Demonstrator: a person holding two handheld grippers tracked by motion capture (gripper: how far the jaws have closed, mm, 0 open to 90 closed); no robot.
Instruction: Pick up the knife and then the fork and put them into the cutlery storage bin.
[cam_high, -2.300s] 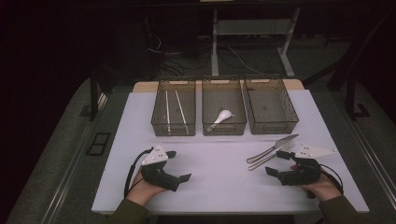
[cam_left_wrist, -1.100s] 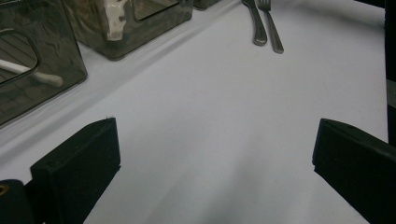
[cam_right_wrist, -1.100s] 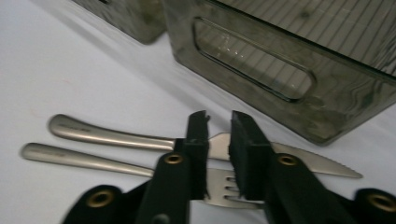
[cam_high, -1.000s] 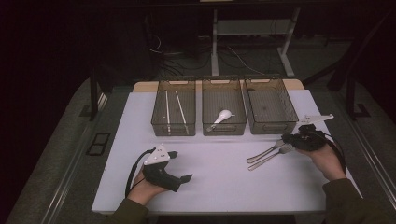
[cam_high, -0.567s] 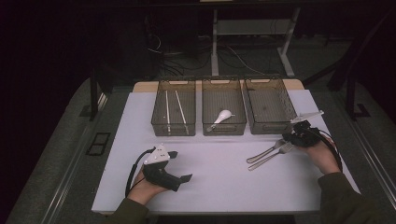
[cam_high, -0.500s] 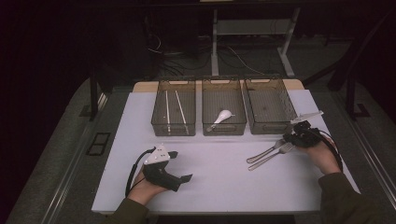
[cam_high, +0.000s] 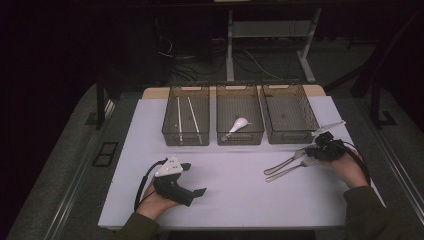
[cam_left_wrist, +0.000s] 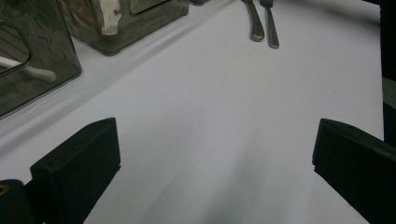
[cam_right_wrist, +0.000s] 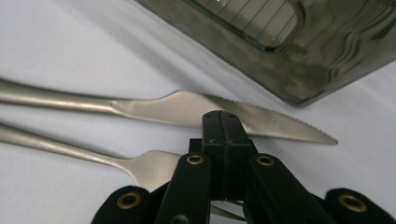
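Pinching the fork (cam_right_wrist: 154, 170) by its head, at the right of the worktop (cam_high: 240, 190) near the right bin (cam_high: 289, 114), the right gripper (cam_right_wrist: 222, 140) could drag the touching knife (cam_right_wrist: 219, 109) or let the fork swivel. Its own view shows jaws pressed together; the high view hides that. The left gripper (cam_left_wrist: 215, 154) rests with jaws spread.

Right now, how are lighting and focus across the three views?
High view: dark room, only the white table lit. Left gripper view: sharp, soft shadow between the claws. Right gripper view: the serrated steel knife is crisp with mild glare.
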